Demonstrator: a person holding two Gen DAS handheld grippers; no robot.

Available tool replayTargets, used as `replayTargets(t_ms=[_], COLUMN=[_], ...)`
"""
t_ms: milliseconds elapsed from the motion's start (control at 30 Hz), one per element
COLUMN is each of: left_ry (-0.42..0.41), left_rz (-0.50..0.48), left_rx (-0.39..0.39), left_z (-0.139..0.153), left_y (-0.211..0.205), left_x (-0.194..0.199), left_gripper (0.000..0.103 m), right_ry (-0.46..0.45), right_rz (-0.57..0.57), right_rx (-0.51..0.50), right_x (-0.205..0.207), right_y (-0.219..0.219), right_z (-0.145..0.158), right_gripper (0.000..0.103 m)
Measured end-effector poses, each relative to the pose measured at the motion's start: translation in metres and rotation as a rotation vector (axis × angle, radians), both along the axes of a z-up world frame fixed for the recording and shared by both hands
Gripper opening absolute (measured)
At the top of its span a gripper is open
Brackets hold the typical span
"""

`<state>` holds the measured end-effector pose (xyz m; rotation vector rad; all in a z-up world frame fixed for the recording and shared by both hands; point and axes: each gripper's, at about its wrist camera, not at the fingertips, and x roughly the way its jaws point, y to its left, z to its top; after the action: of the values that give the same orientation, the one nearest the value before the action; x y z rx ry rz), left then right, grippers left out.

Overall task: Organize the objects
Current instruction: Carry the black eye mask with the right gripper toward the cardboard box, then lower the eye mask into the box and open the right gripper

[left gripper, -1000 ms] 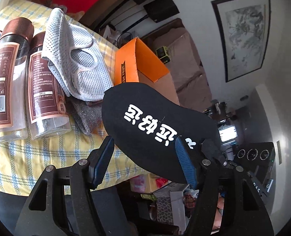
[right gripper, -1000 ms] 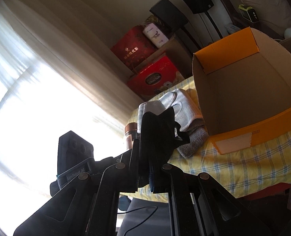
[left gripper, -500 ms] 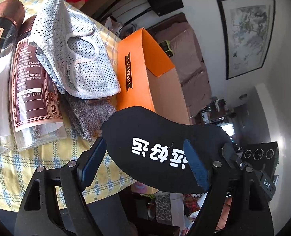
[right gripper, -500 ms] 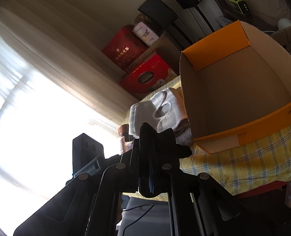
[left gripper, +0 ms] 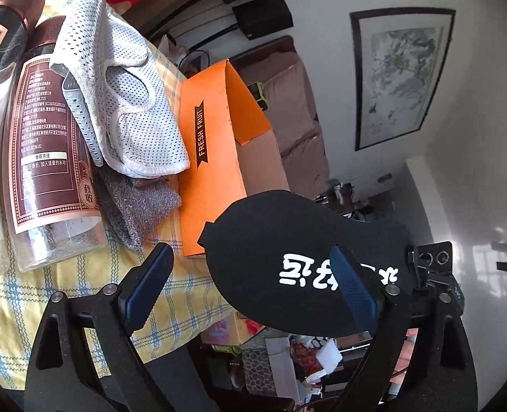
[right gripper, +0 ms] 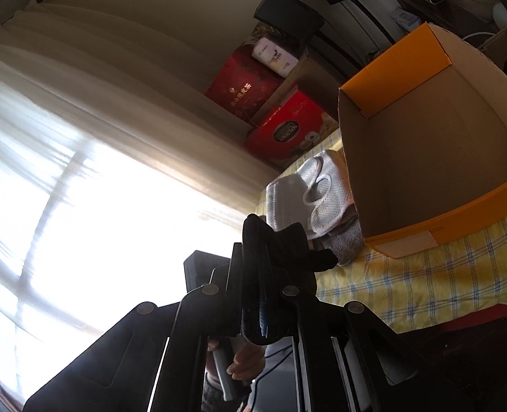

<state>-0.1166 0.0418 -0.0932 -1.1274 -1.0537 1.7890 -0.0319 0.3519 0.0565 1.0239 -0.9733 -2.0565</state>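
Right tool clamps black eye mask, hiding its strap; left tool opening, empty.

A framed painting hangs above a brown sofa.

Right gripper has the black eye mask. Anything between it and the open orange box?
Nothing visible. The right gripper is shut on the black eye mask; the orange box lies open toward it, and the white mesh mask sits left of the opening.

Orange box open-topped; mesh mask heaped alongside.
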Motion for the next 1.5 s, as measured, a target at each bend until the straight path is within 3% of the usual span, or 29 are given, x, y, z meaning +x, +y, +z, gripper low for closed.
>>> replayTargets(t_ms=[167, 300, 367, 433, 567, 767, 833, 867, 1033, 1267, 1500], left_ry=[-0.013, -0.029, -0.03, -0.031, -0.046, 0.005, 0.031, 0.04, 0.088, 0.141, 0.131], left_rz=[-0.018, -0.069, -0.071, -0.065, -0.037, -0.032, -0.042, -0.049, -0.081, -0.079, -0.066], left_rx=[0.014, 0.122, 0.113, 0.101, 0.079, -0.053, -0.108, -0.134, -0.21, -0.308, -0.391], left_z=[-0.008, -0.013, -0.014, -0.015, -0.013, 0.012, 0.022, 0.027, 0.048, 0.074, 0.085], left_y=[0.014, 0.027, 0.031, 0.03, 0.025, 0.035, 0.044, 0.049, 0.074, 0.103, 0.125], left_x=[-0.005, -0.009, -0.011, -0.013, -0.016, -0.02, -0.02, -0.021, -0.019, -0.029, -0.069], left_gripper=[0.092, 0.092, 0.087, 0.075, 0.061, 0.031, 0.012, 0.01, 0.007, 0.005, 0.004], right_ry=[-0.021, -0.036, -0.036, -0.026, 0.001, 0.041, 0.049, 0.053, 0.067, 0.055, 0.045], right_rz=[0.002, 0.012, 0.011, 0.0, -0.038, -0.114, -0.129, -0.138, -0.178, -0.21, -0.248], right_rx=[-0.011, -0.022, -0.026, -0.009, 0.08, 0.239, 0.284, 0.312, 0.436, 0.487, 0.643], right_x=[-0.001, -0.001, -0.001, 0.001, 0.001, -0.003, -0.007, -0.009, -0.02, -0.045, -0.095], right_y=[0.004, 0.002, 0.003, 0.006, 0.012, 0.021, 0.023, 0.024, 0.031, 0.047, 0.055], right_z=[-0.002, -0.007, -0.008, -0.005, -0.001, 0.004, 0.005, 0.005, 0.001, -0.005, -0.01], right_gripper=[0.006, 0.006, 0.006, 0.006, 0.006, 0.006, 0.006, 0.006, 0.006, 0.006, 0.006])
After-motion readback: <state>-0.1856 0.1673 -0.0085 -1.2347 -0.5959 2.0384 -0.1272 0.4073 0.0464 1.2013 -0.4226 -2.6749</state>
